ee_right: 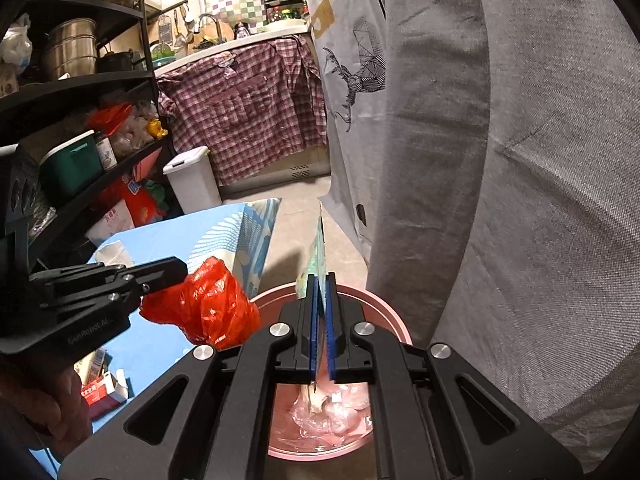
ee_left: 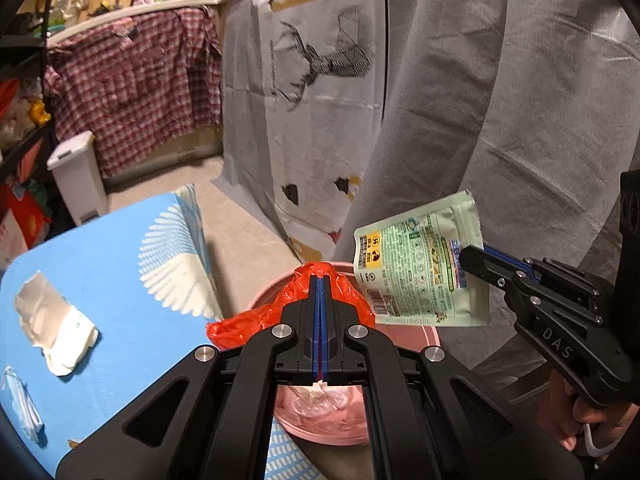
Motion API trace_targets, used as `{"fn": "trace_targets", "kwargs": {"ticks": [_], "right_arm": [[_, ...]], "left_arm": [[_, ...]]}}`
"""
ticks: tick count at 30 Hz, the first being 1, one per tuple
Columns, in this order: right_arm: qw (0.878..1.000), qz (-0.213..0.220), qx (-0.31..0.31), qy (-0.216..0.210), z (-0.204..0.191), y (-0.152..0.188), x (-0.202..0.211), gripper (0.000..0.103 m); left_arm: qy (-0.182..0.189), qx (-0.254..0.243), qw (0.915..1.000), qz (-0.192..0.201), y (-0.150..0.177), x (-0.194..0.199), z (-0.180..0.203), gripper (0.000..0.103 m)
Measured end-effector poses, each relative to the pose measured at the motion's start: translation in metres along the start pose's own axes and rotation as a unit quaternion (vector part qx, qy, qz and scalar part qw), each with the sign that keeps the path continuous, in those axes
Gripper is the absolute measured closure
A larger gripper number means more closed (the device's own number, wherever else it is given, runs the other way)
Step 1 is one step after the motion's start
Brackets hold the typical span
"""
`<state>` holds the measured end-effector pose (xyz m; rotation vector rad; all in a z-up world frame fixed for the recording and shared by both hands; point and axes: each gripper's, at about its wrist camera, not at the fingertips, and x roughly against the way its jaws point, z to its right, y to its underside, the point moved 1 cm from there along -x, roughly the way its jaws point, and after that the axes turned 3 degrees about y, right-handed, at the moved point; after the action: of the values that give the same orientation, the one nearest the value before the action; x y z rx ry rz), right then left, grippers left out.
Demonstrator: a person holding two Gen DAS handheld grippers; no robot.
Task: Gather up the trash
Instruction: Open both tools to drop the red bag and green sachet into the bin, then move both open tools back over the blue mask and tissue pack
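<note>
My left gripper (ee_left: 321, 282) is shut on a crumpled red plastic bag (ee_left: 248, 322), held over the near-left rim of a pink bin (ee_left: 432, 338). In the right wrist view the same left gripper (ee_right: 182, 269) comes in from the left with the red bag (ee_right: 208, 306) bulging from its tip. My right gripper (ee_right: 320, 282) is shut on a pale green printed packet (ee_left: 420, 264), seen edge-on (ee_right: 320, 248) between its blue pads. The packet hangs above the pink bin (ee_right: 390, 304), which is lined with clear film and holds some scraps.
A blue-clothed table (ee_left: 104, 256) on the left carries a foil wrapper (ee_left: 38, 308), a crumpled white piece (ee_left: 74, 346), a clear wrapper (ee_left: 22, 404) and a small carton (ee_right: 104, 392). Grey draped cloth (ee_left: 500, 100) stands close on the right. Farther back stands a white pedal bin (ee_left: 76, 176).
</note>
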<state>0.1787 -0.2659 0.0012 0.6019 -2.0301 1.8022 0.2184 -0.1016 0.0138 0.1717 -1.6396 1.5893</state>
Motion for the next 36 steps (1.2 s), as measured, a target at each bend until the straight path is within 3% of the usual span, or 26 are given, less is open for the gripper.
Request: {"fn": "trace_targets", "kwargs": {"ticks": [2,4,5,6,13,20,30,36], "right_arm": [[1.0,-0.018,0.002,0.003,0.0,0.002,-0.007,0.094],[1.0,-0.03,0.004,0.003,-0.001,0.003,-0.011,0.08],[1.0,-0.027,0.006,0.005,-0.001,0.003,-0.011,0.064],[1.0,-0.02,0.007,0.007,-0.002,0.002,-0.009,0.055],[1.0,-0.01,0.002,0.006,0.0,0.002,-0.004,0.054],[1.0,0.01,0.014,-0.006,-0.015,0.002,0.01,0.054],[0.998,0.032,0.026,-0.05,-0.058,0.008,0.034,0.055],[0.995,0.041,0.032,-0.084,-0.104,0.018,0.047,0.055]], "left_arm": [[0.003,0.001,1.0,-0.005,0.001,-0.003,0.001,0.098],[0.003,0.0,1.0,-0.005,0.001,-0.003,0.002,0.071],[-0.002,-0.001,1.0,-0.003,0.002,-0.002,0.002,0.068],[-0.005,-0.002,1.0,-0.003,0.002,-0.002,0.001,0.068],[-0.02,0.017,0.9997,0.001,0.003,0.008,-0.014,0.068],[-0.046,0.02,0.9986,0.019,0.007,0.045,-0.036,0.068],[-0.096,0.045,0.9933,0.046,0.027,0.117,-0.091,0.079],[-0.135,0.077,0.9858,0.063,0.044,0.165,-0.136,0.08]]}}
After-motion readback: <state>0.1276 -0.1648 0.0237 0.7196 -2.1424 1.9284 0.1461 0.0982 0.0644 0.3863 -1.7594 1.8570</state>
